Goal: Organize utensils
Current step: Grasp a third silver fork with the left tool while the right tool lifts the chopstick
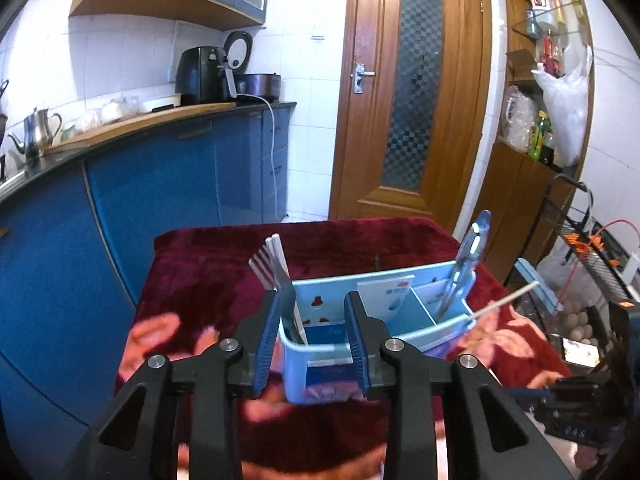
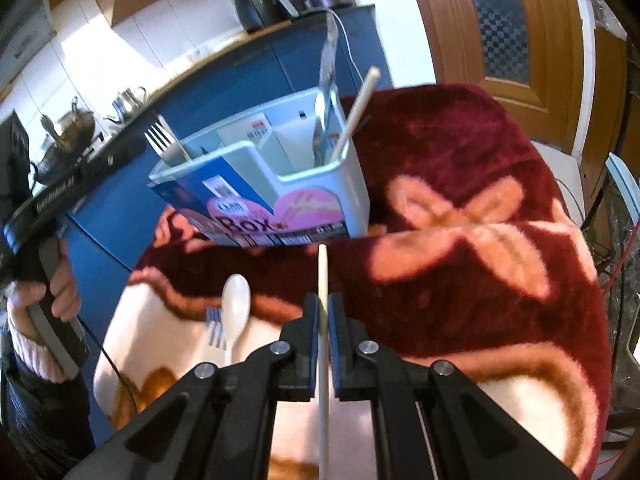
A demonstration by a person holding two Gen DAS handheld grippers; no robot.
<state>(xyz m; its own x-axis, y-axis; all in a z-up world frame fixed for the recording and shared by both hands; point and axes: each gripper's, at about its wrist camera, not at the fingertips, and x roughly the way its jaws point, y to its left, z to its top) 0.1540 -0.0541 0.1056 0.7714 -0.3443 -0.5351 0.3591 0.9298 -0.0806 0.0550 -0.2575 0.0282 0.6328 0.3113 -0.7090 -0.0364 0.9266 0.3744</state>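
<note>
Utensil box (image 2: 280, 184) stands on the blanket (image 2: 460, 240), holding a fork (image 2: 164, 142). Right gripper (image 2: 324, 312) clamps a chopstick (image 2: 323, 280). Left gripper (image 1: 314, 332) is released, empty.

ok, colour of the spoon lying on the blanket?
White; the spoon shows best in the right wrist view, beside the blue fork.

My left gripper (image 1: 312, 336): jaws apart, straddling the near corner of the blue organizer box (image 1: 320, 354) | forks (image 1: 276, 276) upright in its left compartment | knife (image 1: 464, 268) and chopstick (image 1: 504, 302) at right | red blanket (image 1: 208, 276) underneath.
</note>
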